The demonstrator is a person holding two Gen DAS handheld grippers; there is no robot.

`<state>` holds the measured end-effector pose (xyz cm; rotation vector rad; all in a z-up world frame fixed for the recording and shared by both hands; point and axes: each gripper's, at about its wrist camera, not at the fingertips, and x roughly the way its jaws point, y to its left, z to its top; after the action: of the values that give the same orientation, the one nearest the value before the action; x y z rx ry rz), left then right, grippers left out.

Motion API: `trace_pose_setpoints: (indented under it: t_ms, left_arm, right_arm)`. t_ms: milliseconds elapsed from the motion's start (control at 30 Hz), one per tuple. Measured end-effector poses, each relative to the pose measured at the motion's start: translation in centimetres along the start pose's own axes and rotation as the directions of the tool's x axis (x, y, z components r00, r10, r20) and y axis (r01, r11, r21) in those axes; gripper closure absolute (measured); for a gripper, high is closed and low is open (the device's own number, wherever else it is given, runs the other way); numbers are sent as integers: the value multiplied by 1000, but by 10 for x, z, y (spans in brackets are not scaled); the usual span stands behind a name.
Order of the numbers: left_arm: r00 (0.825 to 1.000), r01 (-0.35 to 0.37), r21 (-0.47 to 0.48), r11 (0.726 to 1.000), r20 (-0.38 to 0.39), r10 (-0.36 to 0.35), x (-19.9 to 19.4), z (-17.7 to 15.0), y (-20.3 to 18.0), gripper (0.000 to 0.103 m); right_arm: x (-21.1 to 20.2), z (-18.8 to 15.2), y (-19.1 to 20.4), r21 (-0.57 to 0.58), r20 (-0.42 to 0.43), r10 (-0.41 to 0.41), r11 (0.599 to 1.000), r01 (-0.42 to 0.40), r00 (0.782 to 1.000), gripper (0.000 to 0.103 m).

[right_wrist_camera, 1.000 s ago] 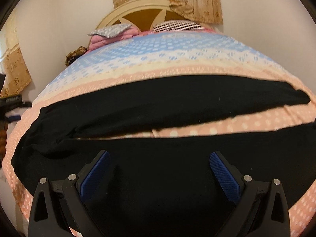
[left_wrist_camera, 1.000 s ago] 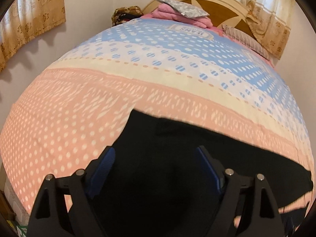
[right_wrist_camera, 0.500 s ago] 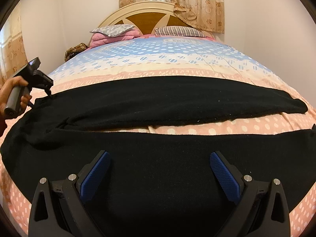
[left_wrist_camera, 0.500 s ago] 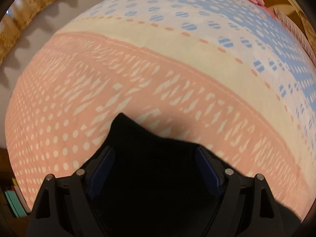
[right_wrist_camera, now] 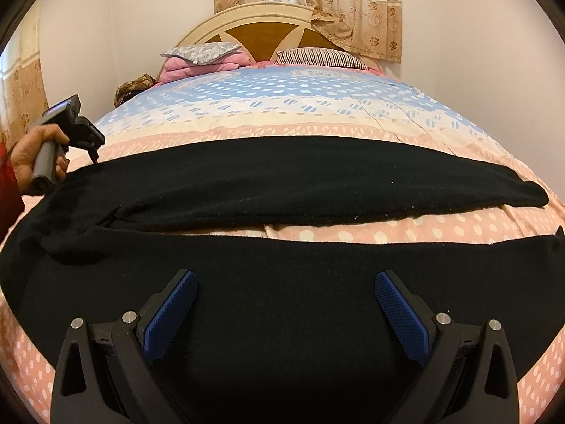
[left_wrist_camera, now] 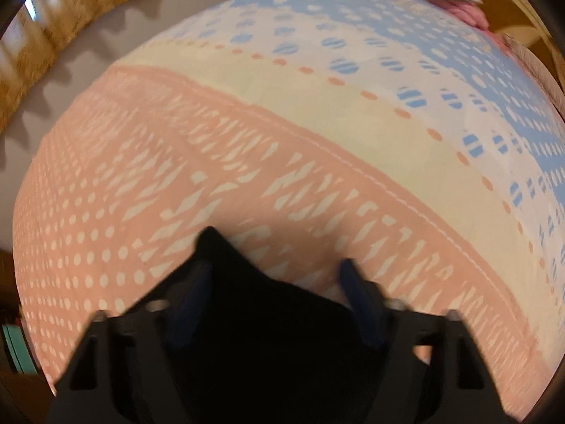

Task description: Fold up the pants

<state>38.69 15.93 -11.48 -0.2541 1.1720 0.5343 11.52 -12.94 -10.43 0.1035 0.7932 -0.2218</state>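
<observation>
The bed (right_wrist_camera: pixel 317 113) fills the room; the writing on its cover is too blurred to read. My pants (right_wrist_camera: pixel 282 183) lie across its foot. My left tool (left_wrist_camera: pixel 275 268) is closing around a pants corner; my right tool (right_wrist_camera: pixel 286 282) hangs released above them.

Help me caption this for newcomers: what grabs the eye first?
Black pants sprawl across the near end of a pink, cream and blue bedspread, legs lying apart. At their left end, the left hand-held gripper is closing around a fabric corner; the right hand-held gripper hovers open over the near leg.
</observation>
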Motion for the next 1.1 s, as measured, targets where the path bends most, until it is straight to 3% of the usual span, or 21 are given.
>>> trace_pose_setpoints:
  t_ms: [67, 167, 267, 467, 600, 700, 800, 867, 967, 1100]
  left_arm:
    - [1000, -16, 51, 999, 22, 15, -10, -3, 2, 87]
    - [992, 114, 46, 992, 50, -116, -18, -6, 23, 90]
    - [967, 237, 45, 970, 84, -240, -23, -14, 40, 91]
    - [928, 306, 111, 945, 184, -323, -41, -34, 66, 92]
    - [883, 356, 151, 922, 268, -384, -75, -60, 85, 92]
    - [861, 378, 165, 911, 298, -411, -86, -86, 104, 92]
    - [857, 376, 170, 911, 311, -411, -87, -110, 112, 92]
    - [843, 401, 148, 904, 328, -427, -88, -122, 121, 92]
    - [823, 433, 132, 892, 346, -451, -90, -135, 130, 92]
    - [830, 424, 145, 894, 333, -448, -81, -137, 131, 92]
  right_arm:
    - [-1, 1, -1, 5, -1, 11, 1000, -11, 1000, 2]
    - [-3, 4, -9, 29, -3, 48, 998, -48, 999, 1]
    - [-5, 10, -21, 94, -8, 95, 991, -94, 995, 1]
    - [-8, 32, -32, 145, 9, 123, 982, -123, 992, 1]
    - [-9, 55, -21, 109, 28, 198, 974, -200, 980, 1]
    - [7, 75, -10, 172, -6, 368, 916, -362, 930, 1]
    - [33, 91, 5, 291, -31, 495, 836, -466, 869, 1]
    - [56, 99, 26, 361, -63, 605, 756, -547, 794, 1]
    - [85, 102, 61, 428, -101, 687, 683, -592, 719, 1]
    - [127, 103, 107, 496, -179, 732, 644, -583, 657, 1]
